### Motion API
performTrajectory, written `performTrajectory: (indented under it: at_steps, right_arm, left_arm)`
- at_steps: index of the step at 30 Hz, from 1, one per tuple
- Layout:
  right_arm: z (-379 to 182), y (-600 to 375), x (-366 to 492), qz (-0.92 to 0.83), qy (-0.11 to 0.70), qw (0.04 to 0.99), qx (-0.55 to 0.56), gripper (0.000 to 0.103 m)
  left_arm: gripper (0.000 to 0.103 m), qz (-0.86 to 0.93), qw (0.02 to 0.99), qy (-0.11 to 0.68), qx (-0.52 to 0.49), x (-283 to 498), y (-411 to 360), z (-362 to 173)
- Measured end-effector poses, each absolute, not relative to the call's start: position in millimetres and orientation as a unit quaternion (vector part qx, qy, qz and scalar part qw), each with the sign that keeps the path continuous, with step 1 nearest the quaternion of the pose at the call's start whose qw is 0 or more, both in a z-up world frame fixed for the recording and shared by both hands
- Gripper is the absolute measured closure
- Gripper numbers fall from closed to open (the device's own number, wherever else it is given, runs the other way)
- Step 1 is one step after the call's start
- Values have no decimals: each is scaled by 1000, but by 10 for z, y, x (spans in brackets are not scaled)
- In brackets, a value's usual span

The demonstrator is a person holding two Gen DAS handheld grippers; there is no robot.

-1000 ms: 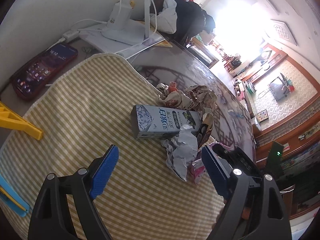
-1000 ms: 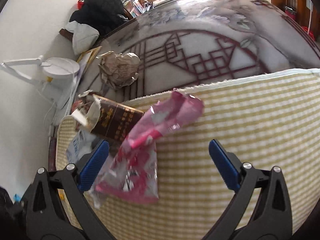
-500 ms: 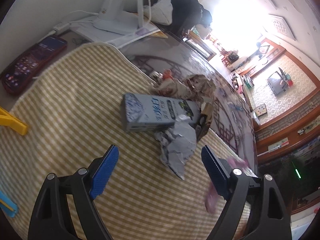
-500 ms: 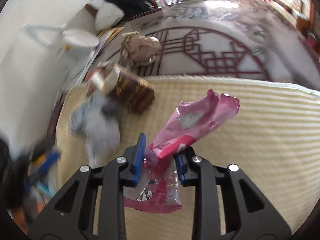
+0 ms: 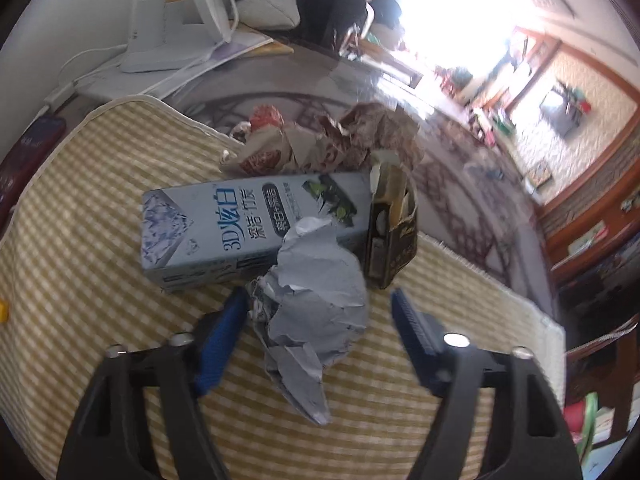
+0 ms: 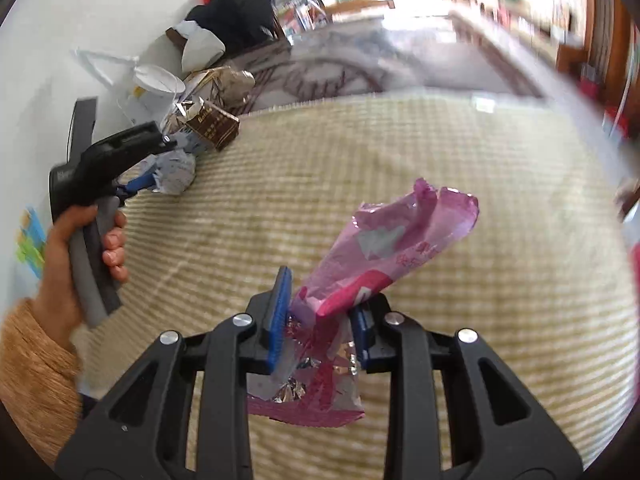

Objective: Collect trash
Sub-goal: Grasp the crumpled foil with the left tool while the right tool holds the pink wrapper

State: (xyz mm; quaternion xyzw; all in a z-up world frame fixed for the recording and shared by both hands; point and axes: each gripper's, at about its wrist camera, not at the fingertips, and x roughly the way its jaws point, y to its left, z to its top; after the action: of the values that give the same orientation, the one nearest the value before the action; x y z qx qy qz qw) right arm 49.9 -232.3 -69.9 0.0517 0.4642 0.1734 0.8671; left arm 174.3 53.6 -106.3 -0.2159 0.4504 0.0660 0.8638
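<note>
Worktop [image 5: 452, 168]: a glossy surface with a dark red lattice pattern showed.
Cloth [image 5: 92, 200]: a yellow-and-white checked mat covered the near part of the worktop.
On the cloth: a grey toothpaste box [image 5: 240, 224], crumpled grey paper [image 5: 320, 292] against it, and a dark torn carton [image 5: 392, 232].
Beyond the cloth: crumpled brown wrappers [image 5: 360, 136] lay on the bare worktop.

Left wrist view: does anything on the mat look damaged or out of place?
Yes. The dark carton behind the crumpled paper is torn open at the top, with ragged flaps. The toothpaste box lies on its side. Crumpled wrappers sit just off the mat, on the table.
</note>
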Motion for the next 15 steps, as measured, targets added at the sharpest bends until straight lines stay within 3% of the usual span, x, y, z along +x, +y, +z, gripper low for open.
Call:
performTrajectory:
  at_steps: [3, 15]
  right_arm:
    - [-670, -2273, 518, 189, 457, 867, 60, 75]
    - [-478, -2368, 393, 187, 422, 885, 59, 75]
  left_arm:
    - [56, 59, 863, 447, -229, 1718, 576, -1056]
    - [57, 39, 883, 406, -233, 994, 315, -668]
